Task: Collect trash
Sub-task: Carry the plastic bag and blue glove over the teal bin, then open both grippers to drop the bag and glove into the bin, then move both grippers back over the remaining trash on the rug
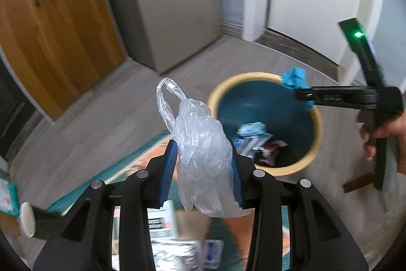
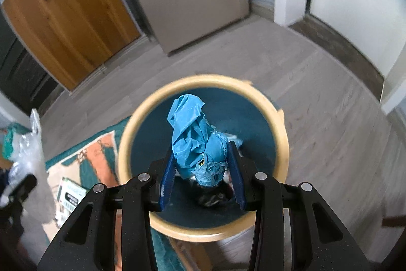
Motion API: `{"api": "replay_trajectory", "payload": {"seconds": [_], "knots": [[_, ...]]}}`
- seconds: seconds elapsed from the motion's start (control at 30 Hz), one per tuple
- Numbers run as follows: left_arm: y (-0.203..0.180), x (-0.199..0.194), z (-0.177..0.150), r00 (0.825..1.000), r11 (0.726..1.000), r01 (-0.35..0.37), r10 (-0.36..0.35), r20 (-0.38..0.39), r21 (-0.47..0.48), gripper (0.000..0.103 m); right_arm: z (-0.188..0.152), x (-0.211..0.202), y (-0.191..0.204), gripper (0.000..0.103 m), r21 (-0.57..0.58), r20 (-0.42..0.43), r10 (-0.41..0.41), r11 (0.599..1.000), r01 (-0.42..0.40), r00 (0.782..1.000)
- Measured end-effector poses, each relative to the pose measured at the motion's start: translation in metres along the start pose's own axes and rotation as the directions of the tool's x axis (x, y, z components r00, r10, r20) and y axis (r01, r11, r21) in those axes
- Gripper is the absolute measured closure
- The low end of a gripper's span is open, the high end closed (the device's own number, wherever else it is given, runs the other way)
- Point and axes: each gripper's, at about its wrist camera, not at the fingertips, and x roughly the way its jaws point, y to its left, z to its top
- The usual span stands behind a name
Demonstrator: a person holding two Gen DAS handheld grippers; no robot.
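While a wooden cabinet (image 1: 50,42) and a grey appliance (image 1: 175,4) line the back of the room, a round bin (image 1: 316,144) with a pale rim and a dark teal inside is seen standing on grey floorboards, just beside a patterned rug (image 2: 83,164). A crumpled clear plastic bag (image 1: 203,156) is pinched between the blue pads of the left gripper (image 1: 204,169) and is held short of the bin, above the rug's edge. A wad of blue crumpled plastic (image 2: 195,141) is clamped by the right gripper (image 2: 203,177) directly over the bin's mouth. Scraps already lying at the bottom of the bin are shown clearly only by the left wrist view; in the right wrist view they are largely hidden behind the blue wad. Printed packets (image 1: 177,253) lying on the rug below the left gripper are partly covered by its frame. A bare hand (image 1: 385,133) on the right tool's handle is caught only in the left view.
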Motion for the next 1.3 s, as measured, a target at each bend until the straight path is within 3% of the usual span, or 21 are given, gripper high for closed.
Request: {"api": "replay_trajectory", "payload": {"seconds": [0.27,0.37,0.47,0.53,0.6,0.67,0.8,1.0,1.13,1.3], "knots": [[-0.050,0.053,0.021,0.989,0.987,0.143,-0.139,-0.054,0.071,0.064,-0.004,0.029,-0.023,0.061,0.128,-0.091,0.008,0.992,0.004,0.996],[-0.065,0.070,0.027,0.989,0.983,0.140,-0.133,-0.064,0.116,0.061,-0.005,0.033,-0.022,0.060,0.132,-0.102,0.018,0.991,-0.005,0.995],[-0.075,0.083,0.029,0.992,0.981,0.114,-0.103,-0.076,0.159,0.046,-0.003,0.036,-0.023,0.058,0.134,-0.107,0.029,0.991,-0.014,0.994],[-0.076,0.087,0.029,0.992,0.982,0.108,-0.097,-0.077,0.156,0.045,-0.002,0.036,-0.024,0.055,0.137,-0.105,0.033,0.990,-0.018,0.994],[-0.072,0.086,0.026,0.992,0.984,0.110,-0.100,-0.078,0.138,0.035,-0.001,0.035,-0.026,0.047,0.147,-0.096,0.034,0.989,-0.020,0.995],[-0.068,0.085,0.023,0.995,0.988,0.087,-0.079,-0.068,0.129,0.033,-0.001,0.034,-0.026,0.045,0.150,-0.085,0.030,0.989,-0.017,0.996],[-0.055,0.073,0.019,0.995,0.993,0.088,-0.084,-0.060,0.079,0.031,-0.001,0.032,-0.026,0.034,0.160,-0.084,0.033,0.987,-0.020,0.996],[-0.024,0.037,0.013,0.999,0.999,0.049,-0.048,-0.018,0.015,0.026,-0.001,0.020,-0.013,0.027,0.128,-0.058,0.022,0.992,-0.015,0.998],[0.009,-0.001,-0.004,1.000,0.999,0.000,0.001,0.006,-0.047,0.021,-0.004,0.005,0.001,0.023,0.090,-0.031,0.020,0.996,-0.017,0.999],[0.052,-0.043,-0.027,0.997,0.989,-0.068,0.071,0.019,-0.130,0.013,-0.014,-0.017,0.033,0.009,0.034,-0.004,0.047,0.998,-0.046,0.999]]}}
